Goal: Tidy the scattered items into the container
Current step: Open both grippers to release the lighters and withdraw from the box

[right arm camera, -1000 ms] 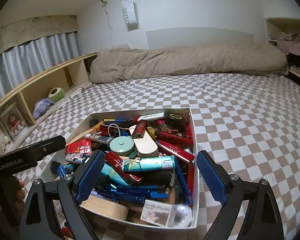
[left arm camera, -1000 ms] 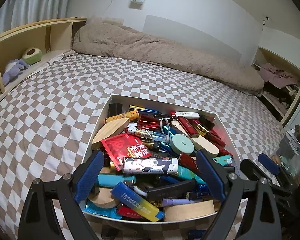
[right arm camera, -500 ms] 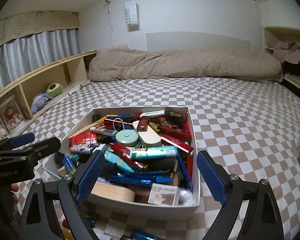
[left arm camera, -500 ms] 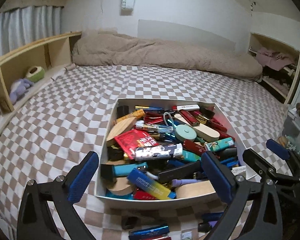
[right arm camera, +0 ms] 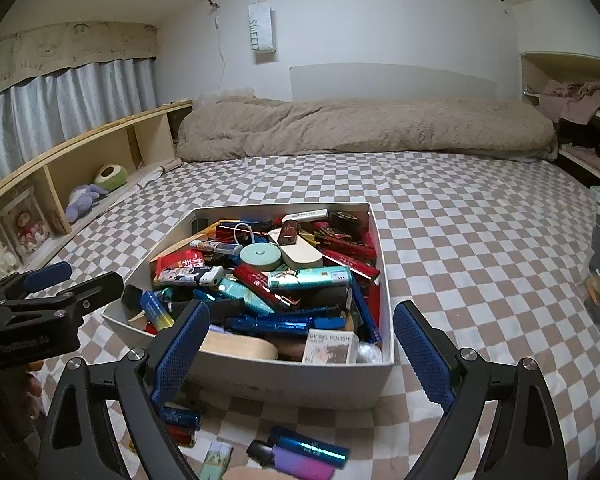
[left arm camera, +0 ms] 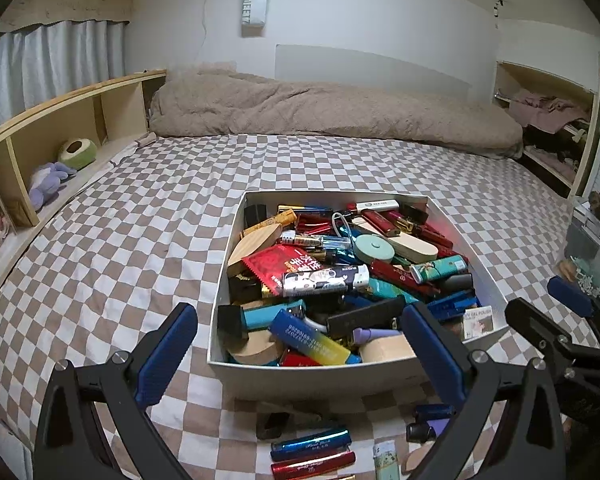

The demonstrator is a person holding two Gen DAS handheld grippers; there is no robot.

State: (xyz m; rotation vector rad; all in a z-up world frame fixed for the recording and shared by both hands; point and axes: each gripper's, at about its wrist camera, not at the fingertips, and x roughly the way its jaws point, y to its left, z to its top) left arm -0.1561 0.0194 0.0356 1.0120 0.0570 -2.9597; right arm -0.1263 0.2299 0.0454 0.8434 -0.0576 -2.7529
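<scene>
Hiding lighters (left arm camera: 312, 445): jaws, frame edge.

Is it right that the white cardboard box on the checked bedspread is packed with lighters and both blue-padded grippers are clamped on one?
Not quite. The white cardboard box is packed, but the left gripper and right gripper are open and empty, as both wrist views show.

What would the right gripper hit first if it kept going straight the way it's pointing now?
Probably the near wall of the white rectangular cardboard box, below the pale wooden block. The right gripper is open and empty; depth is uncertain.
</scene>
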